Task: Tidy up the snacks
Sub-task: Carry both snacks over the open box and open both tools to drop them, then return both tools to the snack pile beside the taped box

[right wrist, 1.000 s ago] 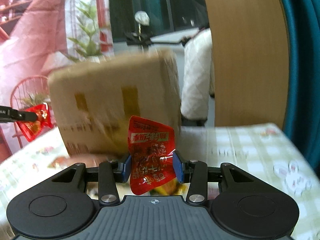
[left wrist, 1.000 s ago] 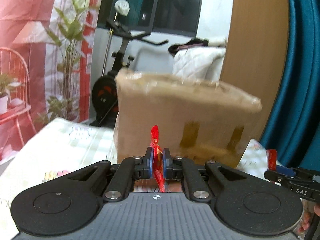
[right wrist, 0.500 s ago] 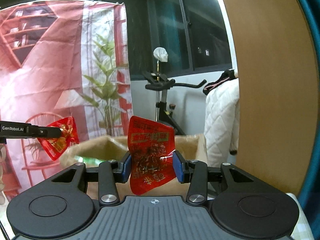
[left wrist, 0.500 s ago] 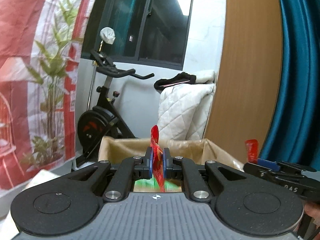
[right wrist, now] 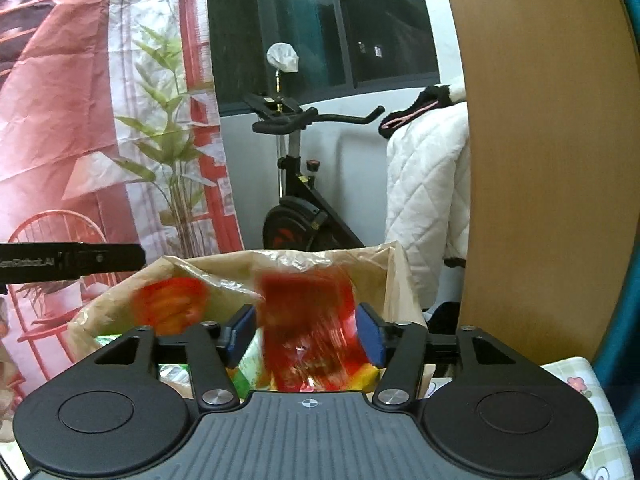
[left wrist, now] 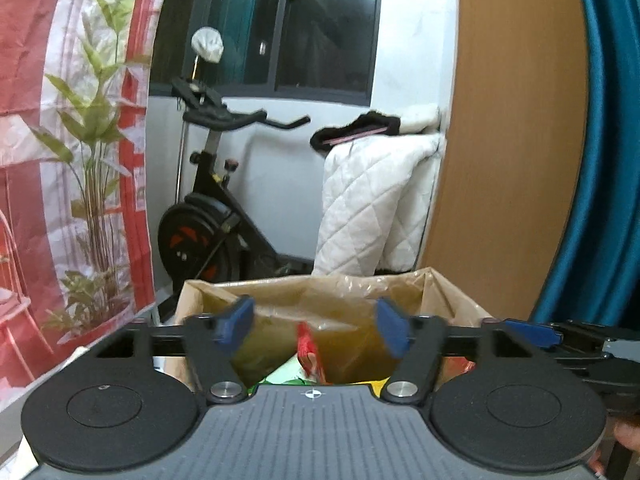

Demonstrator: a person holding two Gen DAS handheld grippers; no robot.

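A cardboard box (left wrist: 448,292) lined with clear plastic stands right in front of both grippers; it also shows in the right wrist view (right wrist: 392,276). My left gripper (left wrist: 314,322) is open above the box, and a red snack packet (left wrist: 308,354) falls free between its jaws. My right gripper (right wrist: 306,330) is open too, and a blurred red snack packet (right wrist: 312,328) drops between its jaws. A second blurred red packet (right wrist: 170,304) falls at the left of the box, below the left gripper's finger (right wrist: 80,266). Green and yellow snack packs (right wrist: 248,376) lie inside.
A checked tablecloth (right wrist: 576,388) covers the table under the box. Behind stand an exercise bike (left wrist: 208,216), a white quilted cover (left wrist: 376,204), a wooden panel (left wrist: 508,140), a blue curtain (left wrist: 600,160) and a red printed backdrop (right wrist: 80,120). The right gripper's finger (left wrist: 532,334) crosses the left view.
Both grippers have opened over the box and let go of their red packets, which now fall into it. The view has tipped down slightly toward the box opening.
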